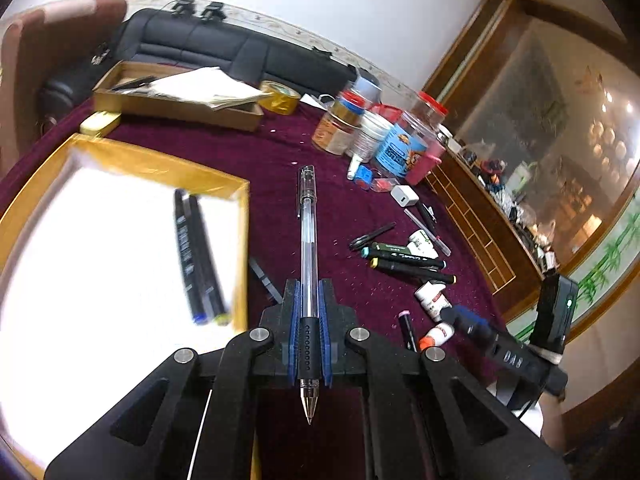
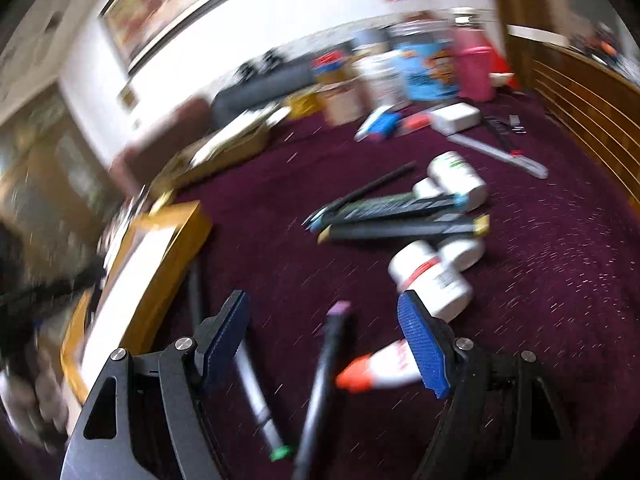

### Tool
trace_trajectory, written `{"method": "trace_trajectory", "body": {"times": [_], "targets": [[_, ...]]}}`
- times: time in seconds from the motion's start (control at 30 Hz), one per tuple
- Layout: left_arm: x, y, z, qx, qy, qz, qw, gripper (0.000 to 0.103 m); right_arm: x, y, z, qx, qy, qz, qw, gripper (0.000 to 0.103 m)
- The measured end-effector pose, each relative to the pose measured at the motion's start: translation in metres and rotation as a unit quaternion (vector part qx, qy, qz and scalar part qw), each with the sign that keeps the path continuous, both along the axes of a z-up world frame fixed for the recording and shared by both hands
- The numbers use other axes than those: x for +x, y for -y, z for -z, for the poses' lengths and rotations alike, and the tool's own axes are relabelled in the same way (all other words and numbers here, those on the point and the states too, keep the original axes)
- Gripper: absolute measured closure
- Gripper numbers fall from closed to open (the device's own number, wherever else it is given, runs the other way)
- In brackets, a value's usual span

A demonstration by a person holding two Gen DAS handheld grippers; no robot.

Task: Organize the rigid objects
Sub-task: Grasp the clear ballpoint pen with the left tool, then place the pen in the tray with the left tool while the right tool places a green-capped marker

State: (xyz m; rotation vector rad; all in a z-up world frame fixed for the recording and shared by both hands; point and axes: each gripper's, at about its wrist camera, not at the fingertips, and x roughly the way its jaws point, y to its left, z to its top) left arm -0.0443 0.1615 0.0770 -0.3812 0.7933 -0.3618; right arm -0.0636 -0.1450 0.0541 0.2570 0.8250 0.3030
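My left gripper (image 1: pixel 308 296) is shut on a clear gel pen (image 1: pixel 307 248), gripped by its black rubber grip, cap end pointing away, above the maroon tablecloth. To its left lies a gold-rimmed white tray (image 1: pixel 240 216) holding two black markers (image 1: pixel 198 256). My right gripper (image 2: pixel 324 320) is open over a black marker with a pink cap (image 2: pixel 320 384). A marker with a green cap (image 2: pixel 256 396) and an orange-capped glue bottle (image 2: pixel 380 364) lie close by. The right gripper's body also shows in the left wrist view (image 1: pixel 472 324).
Black markers (image 2: pixel 400 224) (image 1: pixel 412 264) and small white bottles (image 2: pixel 432 276) lie scattered on the cloth. Plastic jars (image 1: pixel 400 140), a white charger (image 1: pixel 405 196), a cardboard box with papers (image 1: pixel 180 100) and a tape roll (image 1: pixel 280 96) stand at the back. A wooden rail (image 2: pixel 580 92) runs on the right.
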Motion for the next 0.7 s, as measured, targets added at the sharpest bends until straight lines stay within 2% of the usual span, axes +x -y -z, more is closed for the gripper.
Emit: {"method": "trace_trajectory", "body": {"times": [0.07, 0.2, 0.3, 0.33, 0.37, 0.43, 0.57, 0.7], "targets": [[-0.008, -0.012, 0.004, -0.013, 0.001, -0.011, 0.9999, 0.097, 0.0, -0.014, 0.002, -0.007, -0.01, -0.027, 1.0, 0.04], [-0.02, -0.034, 0.013, -0.036, -0.004, -0.033, 0.9988, 0.097, 0.007, -0.064, 0.011, -0.06, -0.026, -0.096, 0.993, 0.041], [-0.024, -0.046, 0.02, -0.047, -0.016, -0.044, 0.9978, 0.096, 0.015, -0.101, 0.032, -0.138, -0.046, -0.123, 0.982, 0.056], [-0.026, -0.049, 0.02, -0.048, -0.017, -0.047, 0.9976, 0.097, 0.017, -0.107, 0.039, -0.159, -0.053, -0.122, 0.978, 0.068], [-0.027, -0.054, 0.021, -0.047, -0.017, -0.05, 0.9975, 0.096, 0.014, -0.11, 0.039, -0.172, -0.036, -0.117, 0.977, 0.079], [-0.028, -0.061, 0.021, -0.042, -0.018, -0.056, 0.9974, 0.096, 0.012, -0.108, 0.037, -0.168, -0.041, -0.112, 0.979, 0.09], [-0.022, -0.075, 0.024, -0.039, -0.026, -0.062, 0.9969, 0.096, 0.01, -0.093, 0.027, -0.12, -0.051, -0.1, 0.986, 0.09], [-0.008, -0.083, 0.028, -0.037, -0.038, -0.063, 0.9967, 0.096, 0.007, -0.079, -0.005, -0.034, -0.043, -0.104, 0.993, 0.09]]}}
